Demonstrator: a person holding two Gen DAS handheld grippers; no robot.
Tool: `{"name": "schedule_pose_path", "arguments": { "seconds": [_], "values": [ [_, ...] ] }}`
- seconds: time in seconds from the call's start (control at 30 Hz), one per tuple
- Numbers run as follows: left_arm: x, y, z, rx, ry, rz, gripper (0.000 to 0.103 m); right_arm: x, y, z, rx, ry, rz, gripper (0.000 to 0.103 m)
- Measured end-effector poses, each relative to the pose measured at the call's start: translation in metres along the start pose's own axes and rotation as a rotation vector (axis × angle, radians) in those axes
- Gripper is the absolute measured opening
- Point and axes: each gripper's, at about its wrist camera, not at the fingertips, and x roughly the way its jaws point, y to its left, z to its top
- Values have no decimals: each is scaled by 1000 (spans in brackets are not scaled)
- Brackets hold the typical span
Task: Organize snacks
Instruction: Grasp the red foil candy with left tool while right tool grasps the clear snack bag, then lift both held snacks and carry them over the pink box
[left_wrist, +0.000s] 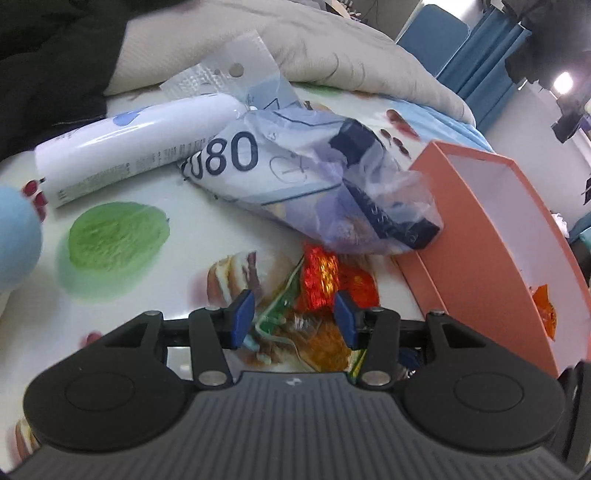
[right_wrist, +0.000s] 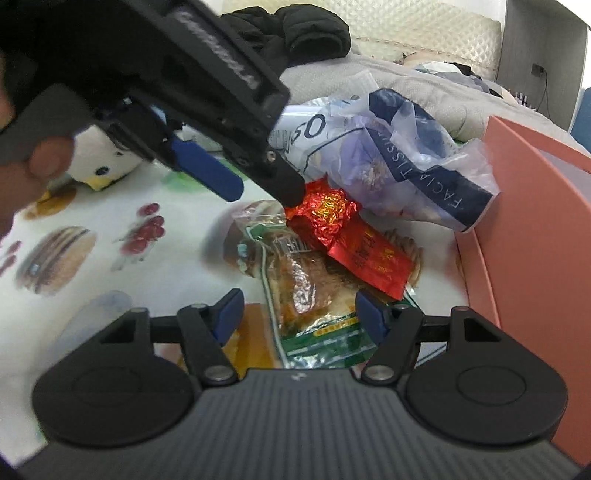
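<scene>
A red foil snack packet (left_wrist: 325, 280) (right_wrist: 343, 236) lies on a clear green-edged snack bag (left_wrist: 295, 332) (right_wrist: 314, 295) on the printed tablecloth. My left gripper (left_wrist: 293, 317) is open, low over both packets, its jaws either side of them; in the right wrist view it (right_wrist: 264, 192) comes in from the upper left with one fingertip touching the red packet's crumpled top. My right gripper (right_wrist: 299, 317) is open and empty, its jaws either side of the green bag's near end. An orange box (left_wrist: 517, 236) (right_wrist: 535, 229) stands open at the right, with something orange inside.
A facial tissue pack in a plastic bag (left_wrist: 317, 184) (right_wrist: 402, 155) lies just behind the snacks, against the box. A white tube (left_wrist: 140, 144) lies at the back left. A plush penguin (right_wrist: 99, 155) sits at the left. Bedding and dark clothes lie behind.
</scene>
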Motion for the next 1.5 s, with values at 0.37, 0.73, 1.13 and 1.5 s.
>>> {"name": "schedule_pose_path", "arguments": {
  "seconds": [0.37,0.73,1.13,1.5],
  "values": [
    [35,-19,16,111,75,-28,54,7,3,2,-43,-4,31,51],
    [44,-30,13,163,84,73,42,7,0,8,-47,10,29,25],
    [-7,-27,0,39,26,76,36,-14,7,4,-76,52,-35,18],
    [-89,-46,-50,-55,-53,116,36,-66,13,-14,-47,102,-33,16]
  ]
}}
